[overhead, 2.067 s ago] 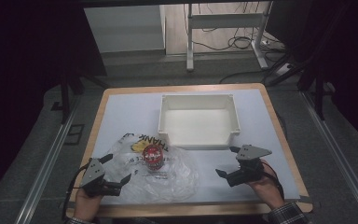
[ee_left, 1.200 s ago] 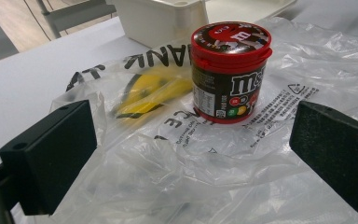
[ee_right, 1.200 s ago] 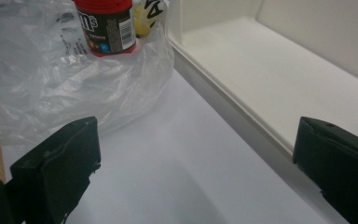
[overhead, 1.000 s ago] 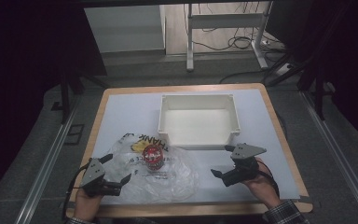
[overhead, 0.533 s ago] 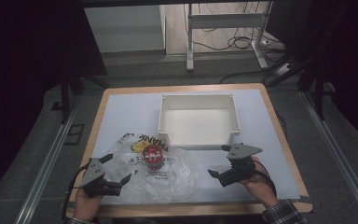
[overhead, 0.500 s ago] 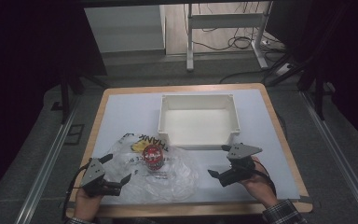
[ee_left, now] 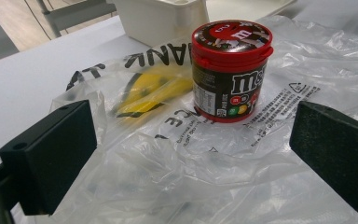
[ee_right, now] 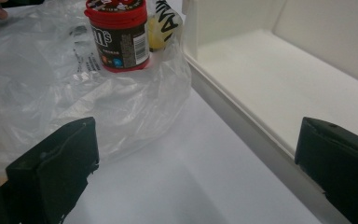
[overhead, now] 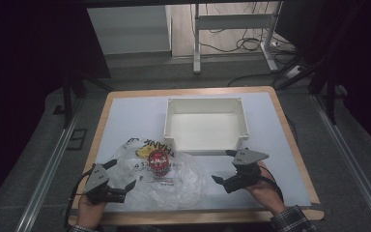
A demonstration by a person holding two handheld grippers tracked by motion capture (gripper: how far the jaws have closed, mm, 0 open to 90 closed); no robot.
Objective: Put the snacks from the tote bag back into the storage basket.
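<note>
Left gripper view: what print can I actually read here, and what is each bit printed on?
"m" in white on the red lid of the candy tub.
"m's" in white on the tub's dark side, the rest hidden round the curve.
"ANK", large black letters on the clear plastic bag, just behind the tub; the high view reads "THANK".
The tub's white panel and the bag's small print beside a triangle sign are too small to read.

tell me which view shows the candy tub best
The left gripper view: the candy tub stands upright on the plastic bag, lid and label sharp. The right gripper view crops its lid; the high view shows it small.
</note>
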